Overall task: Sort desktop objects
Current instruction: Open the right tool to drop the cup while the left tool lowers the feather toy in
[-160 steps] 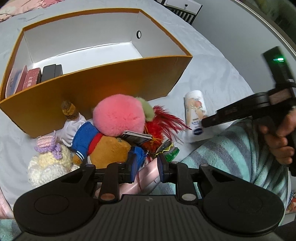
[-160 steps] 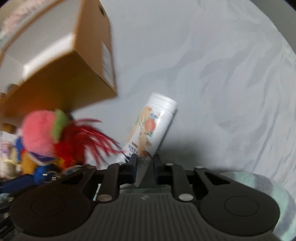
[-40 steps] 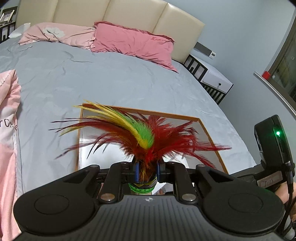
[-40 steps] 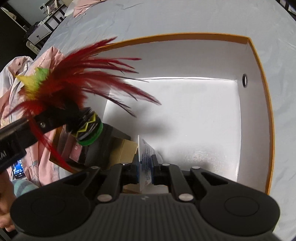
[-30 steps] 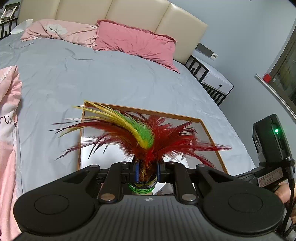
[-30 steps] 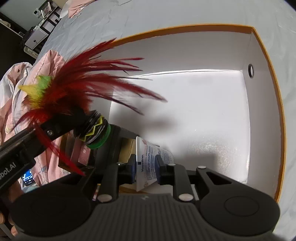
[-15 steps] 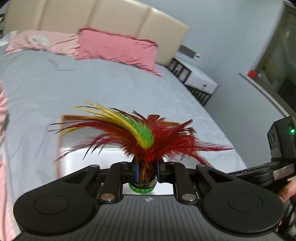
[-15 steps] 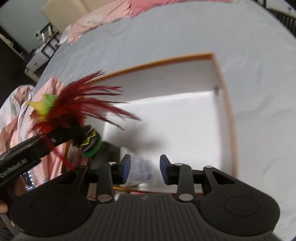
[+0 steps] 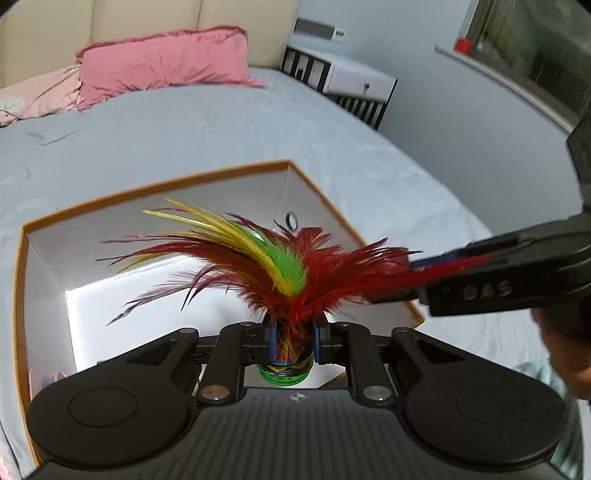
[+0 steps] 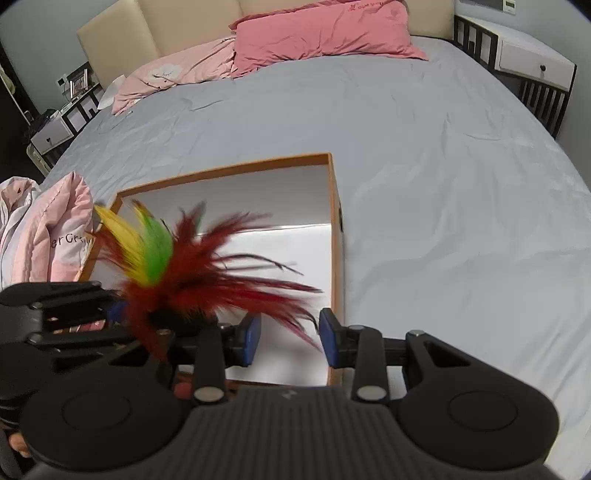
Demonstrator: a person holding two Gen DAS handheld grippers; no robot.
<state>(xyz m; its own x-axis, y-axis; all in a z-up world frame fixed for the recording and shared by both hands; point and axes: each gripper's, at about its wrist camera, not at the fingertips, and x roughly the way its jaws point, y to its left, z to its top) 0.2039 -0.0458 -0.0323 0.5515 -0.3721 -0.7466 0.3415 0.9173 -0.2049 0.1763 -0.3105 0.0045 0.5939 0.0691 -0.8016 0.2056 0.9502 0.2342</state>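
My left gripper (image 9: 293, 341) is shut on a feather shuttlecock (image 9: 284, 273) with red, green and yellow feathers and a green base, held above the orange box (image 9: 155, 188) with a white inside. The shuttlecock also shows in the right wrist view (image 10: 177, 269), held by the left gripper (image 10: 110, 317). My right gripper (image 10: 290, 341) is open and empty above the box's near right corner (image 10: 334, 236). It also shows at the right of the left wrist view (image 9: 413, 267). The white tube is hidden.
The box sits on a grey bed sheet (image 10: 443, 184). Pink pillows (image 10: 325, 33) lie by the headboard. A pink garment (image 10: 55, 236) lies left of the box. White nightstands (image 9: 354, 81) stand beside the bed. Small items (image 10: 88, 326) lie in the box's left end.
My right gripper opened and let go of the white tube into the box, then lifted back. My left gripper still holds the shuttlecock and has shifted left over the box.
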